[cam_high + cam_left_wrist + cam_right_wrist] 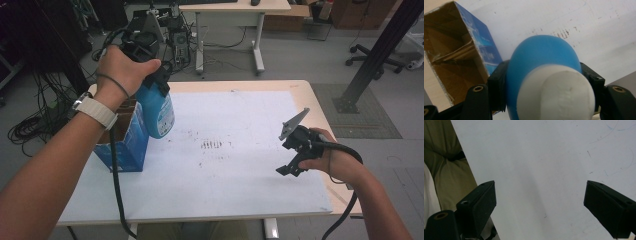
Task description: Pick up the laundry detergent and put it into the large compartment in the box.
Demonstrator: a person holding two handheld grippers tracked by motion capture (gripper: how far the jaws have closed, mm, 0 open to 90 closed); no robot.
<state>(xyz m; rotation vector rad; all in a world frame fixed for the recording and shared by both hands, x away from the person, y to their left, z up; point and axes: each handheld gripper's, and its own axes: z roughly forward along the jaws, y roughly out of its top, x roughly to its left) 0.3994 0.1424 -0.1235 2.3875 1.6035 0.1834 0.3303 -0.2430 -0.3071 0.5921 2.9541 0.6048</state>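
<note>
Your left gripper [161,80] is clamped on the blue bottle [157,110] just below its white cap [559,95] — in the left gripper view both black jaws press against the blue shoulder on either side. In the high view the bottle hangs upright in the air, its lower half just beside the right-hand wall of the open blue carton [125,142] and clear above the carton's rim. That carton stands on the left edge of the white sheet [240,150] covering the table [320,105], and the left gripper view looks down into it: brown cardboard walls, a bent inner flap, nothing else that you can make out inside.

So the extraction looks done, to judge by how things lie — the bottle is out of the box and carried by one hand alone. What is left, as far as the pictures let you judge, is finding it a place: the bare middle of the sheet, near the small dark marks [211,145], is open ground for setting it down upright.

Your right gripper [287,167] hovers over the right part of the sheet with its jaws spread wide and nothing between them; it is well apart from both bottle and carton, free to steady the carton or take the bottle if you want a handover
</note>
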